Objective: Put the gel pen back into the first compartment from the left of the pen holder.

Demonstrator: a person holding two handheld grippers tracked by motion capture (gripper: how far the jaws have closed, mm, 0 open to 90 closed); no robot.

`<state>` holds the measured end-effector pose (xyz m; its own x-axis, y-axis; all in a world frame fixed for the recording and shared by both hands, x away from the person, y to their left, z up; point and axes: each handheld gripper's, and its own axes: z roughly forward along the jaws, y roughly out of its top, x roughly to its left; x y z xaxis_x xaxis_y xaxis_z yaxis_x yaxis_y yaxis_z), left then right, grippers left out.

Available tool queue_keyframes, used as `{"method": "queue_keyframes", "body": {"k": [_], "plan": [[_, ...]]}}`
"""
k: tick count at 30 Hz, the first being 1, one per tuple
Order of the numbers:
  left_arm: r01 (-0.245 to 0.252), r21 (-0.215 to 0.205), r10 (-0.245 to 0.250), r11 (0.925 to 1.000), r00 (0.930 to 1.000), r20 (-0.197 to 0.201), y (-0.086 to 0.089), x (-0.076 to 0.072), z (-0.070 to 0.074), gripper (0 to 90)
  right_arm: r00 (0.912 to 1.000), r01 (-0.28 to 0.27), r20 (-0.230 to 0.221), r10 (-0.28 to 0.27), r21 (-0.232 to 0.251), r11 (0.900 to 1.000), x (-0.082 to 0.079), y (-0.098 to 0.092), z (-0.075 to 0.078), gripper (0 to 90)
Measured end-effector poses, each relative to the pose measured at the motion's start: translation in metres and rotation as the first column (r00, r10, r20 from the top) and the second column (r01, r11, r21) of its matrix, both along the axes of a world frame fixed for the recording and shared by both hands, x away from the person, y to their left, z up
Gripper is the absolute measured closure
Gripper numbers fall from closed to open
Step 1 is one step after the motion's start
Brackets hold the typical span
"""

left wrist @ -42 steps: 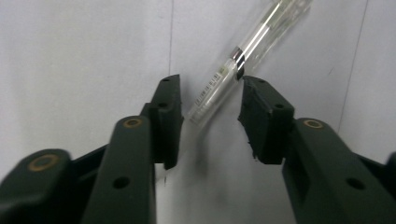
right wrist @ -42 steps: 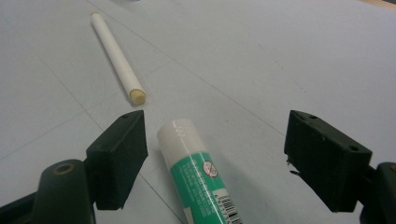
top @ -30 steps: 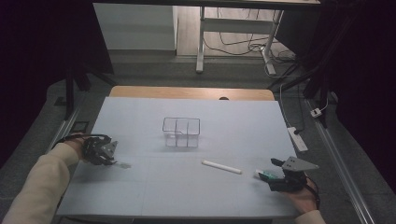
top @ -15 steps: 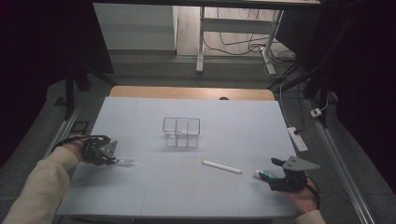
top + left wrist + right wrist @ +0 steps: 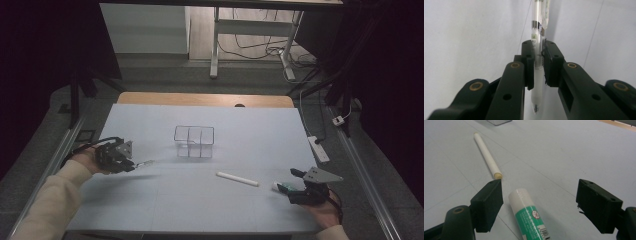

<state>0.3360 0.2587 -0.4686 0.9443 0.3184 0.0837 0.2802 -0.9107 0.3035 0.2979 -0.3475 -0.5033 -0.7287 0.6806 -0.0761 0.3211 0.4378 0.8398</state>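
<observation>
My left hand-held gripper (image 5: 538,56) is clamped on the pen (image 5: 537,42), tip trailing back toward me. Organizer (image 5: 194,141) sits ahead, so I'd swing it upright first. Right hand-held gripper (image 5: 539,203) stands wide around the glue stick (image 5: 529,216).

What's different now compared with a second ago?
The left gripper, shut on the clear pen, has carried it up off the table and a little toward the clear organizer. The right gripper stays open around the glue stick; the white stick has not moved.
</observation>
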Motion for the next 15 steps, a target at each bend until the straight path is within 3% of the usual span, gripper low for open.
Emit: {"method": "queue_keyframes", "body": {"k": [4, 15], "plan": [[-0.044, -0.045, 0.044, 0.9980, 0.9989, 0.014, -0.009, -0.004, 0.008, 79.6, 1.0000, -0.004, 0.004, 0.004, -0.003, 1.000, 0.000, 0.001, 0.002, 21.5], [-0.096, -0.086, 0.100, 0.9917, 0.9941, 0.042, -0.030, -0.013, 0.019, 79.6, 0.9998, -0.009, 0.015, 0.009, 0.000, 1.000, 0.001, 0.005, 0.004, 21.7]]}}
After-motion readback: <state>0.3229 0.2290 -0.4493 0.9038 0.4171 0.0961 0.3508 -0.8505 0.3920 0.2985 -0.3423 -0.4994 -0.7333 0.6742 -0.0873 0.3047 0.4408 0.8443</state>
